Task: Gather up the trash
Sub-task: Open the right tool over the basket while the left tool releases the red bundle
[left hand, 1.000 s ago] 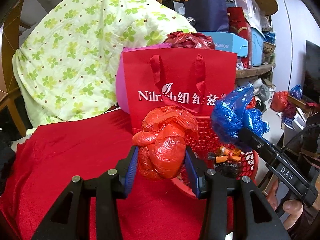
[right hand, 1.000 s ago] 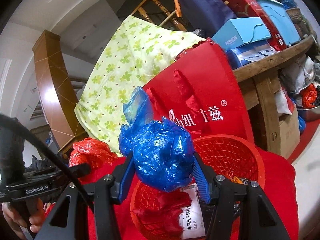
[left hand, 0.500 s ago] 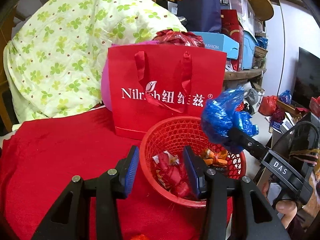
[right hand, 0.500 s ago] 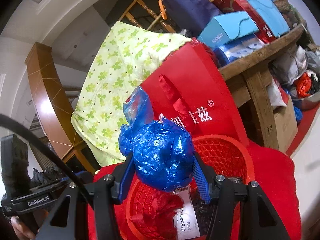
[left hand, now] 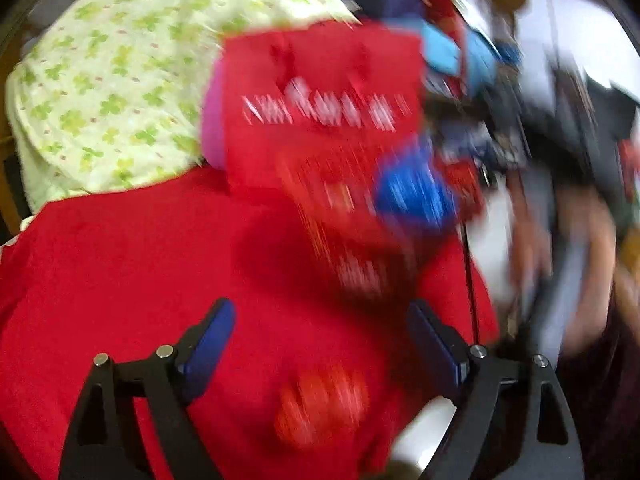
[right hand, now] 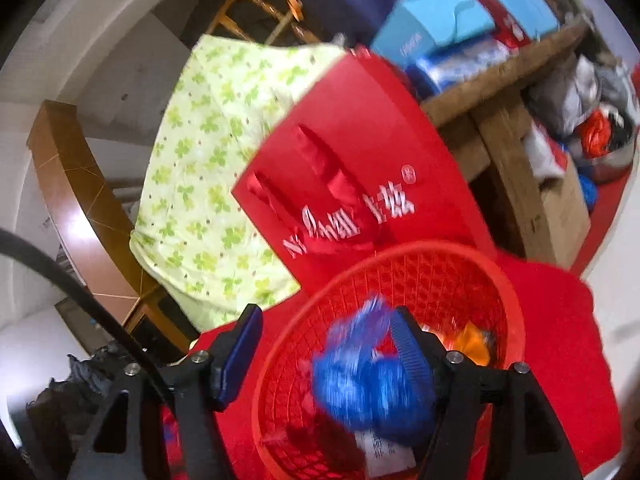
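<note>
Right wrist: jaws wide over basket.

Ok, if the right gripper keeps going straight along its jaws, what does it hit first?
The right gripper, jaws open, points into the red mesh basket. The blurred blue plastic bag sits between the jaws over the basket, so that would likely come first, then the trash inside. Depth is hard to judge through the blur.

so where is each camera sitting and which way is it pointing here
Left wrist: on the left gripper, open, looking over the red cloth toward the blurred red mesh plastic basket.
Right wrist: on the right gripper, open, looking down into that basket at the crumpled blue plastic bag.
Shared: basket, blue bag, red paper gift bag.
</note>
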`<state>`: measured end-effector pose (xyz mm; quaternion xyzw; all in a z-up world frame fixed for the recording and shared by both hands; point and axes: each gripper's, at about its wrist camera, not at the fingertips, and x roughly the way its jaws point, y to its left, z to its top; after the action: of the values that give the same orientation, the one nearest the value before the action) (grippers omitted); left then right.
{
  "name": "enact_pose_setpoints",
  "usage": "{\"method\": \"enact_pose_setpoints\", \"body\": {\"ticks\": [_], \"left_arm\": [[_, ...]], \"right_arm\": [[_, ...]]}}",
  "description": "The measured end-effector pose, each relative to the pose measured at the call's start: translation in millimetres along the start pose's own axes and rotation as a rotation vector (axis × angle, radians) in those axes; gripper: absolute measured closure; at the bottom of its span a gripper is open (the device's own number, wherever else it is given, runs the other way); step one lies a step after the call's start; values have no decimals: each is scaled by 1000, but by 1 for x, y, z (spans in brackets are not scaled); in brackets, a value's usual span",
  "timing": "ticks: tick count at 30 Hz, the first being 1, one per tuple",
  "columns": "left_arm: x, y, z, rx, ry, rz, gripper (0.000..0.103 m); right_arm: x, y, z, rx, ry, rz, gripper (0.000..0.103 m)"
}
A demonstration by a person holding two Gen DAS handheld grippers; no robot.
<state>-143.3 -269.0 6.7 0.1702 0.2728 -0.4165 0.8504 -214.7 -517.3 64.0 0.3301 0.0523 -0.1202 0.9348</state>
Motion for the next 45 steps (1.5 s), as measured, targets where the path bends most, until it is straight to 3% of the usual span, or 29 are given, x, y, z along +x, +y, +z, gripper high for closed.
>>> {"method": "enact_pose_setpoints", "body": {"ticks": [2, 4, 7, 12, 13, 16, 20, 25, 30, 35, 39, 42, 45], "left_arm": [[21, -9, -35, 39, 77, 8, 15], [31, -6, -48, 26, 102, 34, 15], [30, 7, -52, -33, 84, 19, 15], [37, 11, -53, 0, 91, 25, 16], [40, 12, -54, -1, 99, 22, 20], [46, 17, -54, -7, 137, -3, 54], [44, 18, -47, 24, 140, -3, 62], [22, 24, -11, 7, 72, -7, 63], [-8, 26, 58, -6, -48, -15, 63], [-25, 3, 122, 46, -161, -27, 63], [-8, -14, 153, 56, -166, 12, 57], [17, -9, 171, -1, -130, -5, 49], [30, -6, 174, -36, -120, 32, 44]], "right_arm": [[-2, 4, -1, 1, -23, 4, 33], [0, 9, -1, 3, -28, 11, 33], [5, 23, -6, -40, -28, 14, 33], [10, 45, -19, -166, -19, 2, 33], [10, 46, -20, -174, -20, 4, 33], [10, 45, -21, -182, -20, -1, 33], [8, 39, -19, -167, -25, -5, 33], [0, 31, -12, -141, -60, -7, 33], [-12, 15, -3, -95, -97, -23, 33], [-26, -7, 7, -38, -136, -37, 33], [-33, -23, 14, 6, -149, -45, 33], [-38, -30, 17, 27, -166, -49, 33], [-39, -34, 20, 31, -172, -52, 33]]}}
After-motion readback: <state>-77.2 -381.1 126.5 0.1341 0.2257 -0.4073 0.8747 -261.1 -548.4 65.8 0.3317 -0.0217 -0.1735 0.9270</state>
